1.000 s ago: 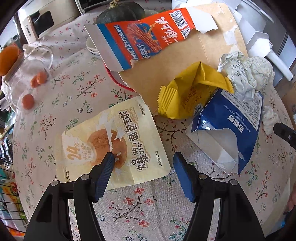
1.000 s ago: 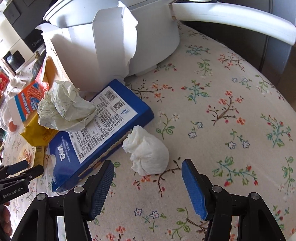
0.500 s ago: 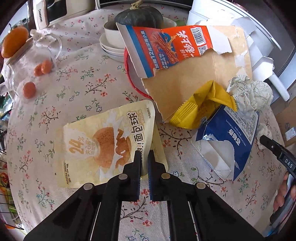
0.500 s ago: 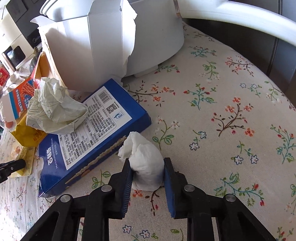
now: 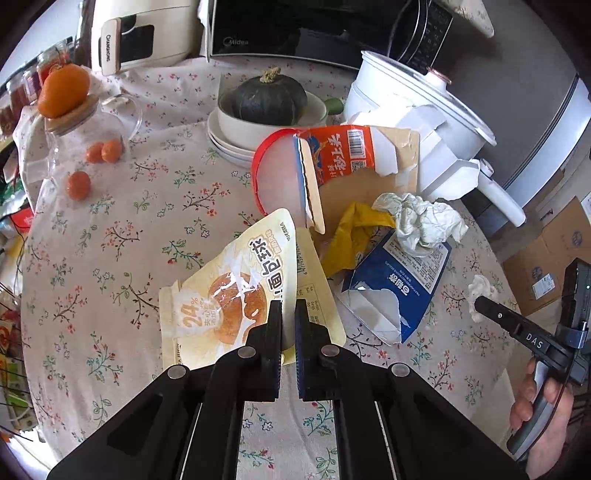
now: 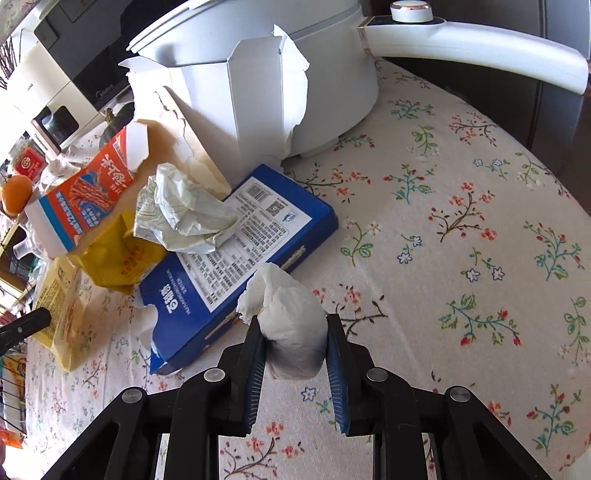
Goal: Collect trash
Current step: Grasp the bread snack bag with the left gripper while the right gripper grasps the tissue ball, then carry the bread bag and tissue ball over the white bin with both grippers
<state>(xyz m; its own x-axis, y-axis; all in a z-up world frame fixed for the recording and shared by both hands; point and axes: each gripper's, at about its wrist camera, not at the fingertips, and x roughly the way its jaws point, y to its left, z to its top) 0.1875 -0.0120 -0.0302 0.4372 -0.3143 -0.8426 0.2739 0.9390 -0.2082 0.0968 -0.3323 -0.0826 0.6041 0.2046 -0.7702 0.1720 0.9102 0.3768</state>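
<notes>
My left gripper is shut on the near edge of a cream bread-ball snack bag, which hangs tilted off the floral tablecloth. My right gripper is shut on a white tissue wad, lifted just above the cloth. Behind them lies a trash heap: a torn blue box, a yellow wrapper, crumpled white paper and an orange carton. In the left wrist view the right gripper shows at the right with the tissue wad in it.
A white electric pot with a long handle stands behind the heap. A bowl with a dark squash, a red-rimmed lid, a glass jar topped by an orange and a microwave fill the far side. Cardboard boxes sit beyond the table edge.
Both grippers went from open to shut, the left on the snack bag's edge, the right on the tissue wad. The left then rose, lifting the bag; the right lifted the wad slightly.
</notes>
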